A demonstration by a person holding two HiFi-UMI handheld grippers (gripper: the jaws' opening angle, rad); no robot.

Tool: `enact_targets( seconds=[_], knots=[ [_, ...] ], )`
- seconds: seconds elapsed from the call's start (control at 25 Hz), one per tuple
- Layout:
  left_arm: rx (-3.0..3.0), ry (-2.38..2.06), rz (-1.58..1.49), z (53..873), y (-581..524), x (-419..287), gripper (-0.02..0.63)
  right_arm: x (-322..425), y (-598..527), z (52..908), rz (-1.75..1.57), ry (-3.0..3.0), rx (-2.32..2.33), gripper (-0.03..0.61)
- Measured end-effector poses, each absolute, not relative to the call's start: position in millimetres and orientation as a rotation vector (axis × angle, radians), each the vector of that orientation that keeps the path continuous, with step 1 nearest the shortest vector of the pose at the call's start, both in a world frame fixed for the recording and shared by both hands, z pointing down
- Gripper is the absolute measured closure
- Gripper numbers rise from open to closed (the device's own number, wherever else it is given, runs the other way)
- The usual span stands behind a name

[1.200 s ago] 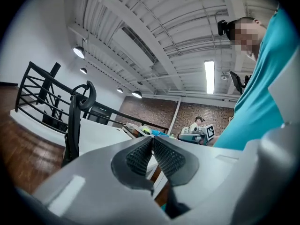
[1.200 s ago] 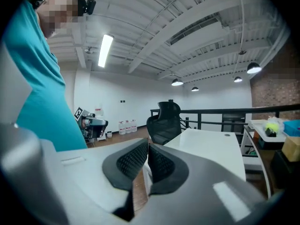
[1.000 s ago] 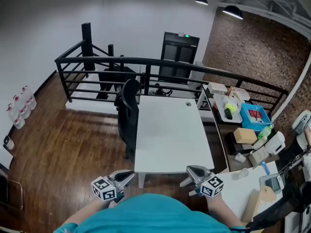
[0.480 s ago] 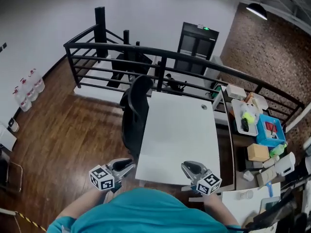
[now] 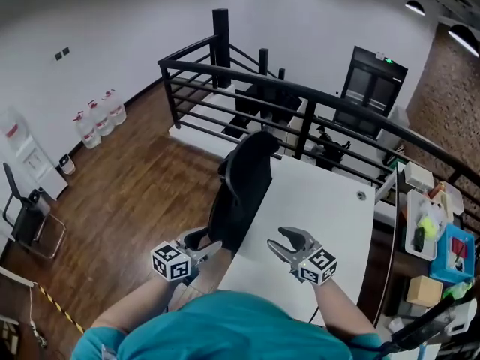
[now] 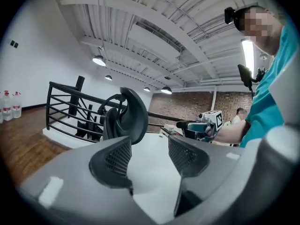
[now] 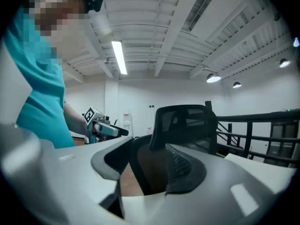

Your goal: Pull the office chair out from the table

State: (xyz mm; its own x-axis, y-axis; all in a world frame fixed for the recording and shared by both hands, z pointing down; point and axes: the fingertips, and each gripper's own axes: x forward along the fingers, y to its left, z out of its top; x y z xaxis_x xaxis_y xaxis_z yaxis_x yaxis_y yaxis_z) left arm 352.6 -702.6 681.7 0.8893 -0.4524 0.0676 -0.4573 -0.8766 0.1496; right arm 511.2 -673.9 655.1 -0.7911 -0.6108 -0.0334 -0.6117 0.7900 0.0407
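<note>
On the left, a stretch of wooden floor (image 5: 127, 178) lies free, and this is judged to be the room into which the chair can be drawn. The left tool (image 5: 206, 244) is held level, near the lower part of the chair. Its jaws are opening and nothing is pressed between them (in the left gripper view only the white top is seen in the gap, with the chair's headrest beyond the left jaw).

The office chair (image 5: 244, 182) is found at the left long edge of the surface (image 5: 322, 208), with its back close against that edge, so it is not yet pulled out.

The right tool (image 5: 287, 240) is held over the near part of the surface, turned toward the chair. Its jaws are opening too, and nothing is gripped; in the right gripper view the chair's back is framed between them, but well beyond the pads. The two tools are probably spread like this so that the chair's back can be taken from both sides before it is drawn away from the surface.
</note>
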Motion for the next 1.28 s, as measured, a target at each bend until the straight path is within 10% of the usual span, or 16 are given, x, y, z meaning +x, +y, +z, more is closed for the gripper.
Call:
enact_targets(
  seconds=[0.48,1.28],
  knots=[
    [2.886,-0.631,0.204,694,-778,320,0.353,396,-745,620,0.132,2.963,-1.245,0.302],
    [2.88,-0.572,0.076,683,-779,330,0.339,404,-764,624,0.155,2.973,-1.325,0.302]
  ],
)
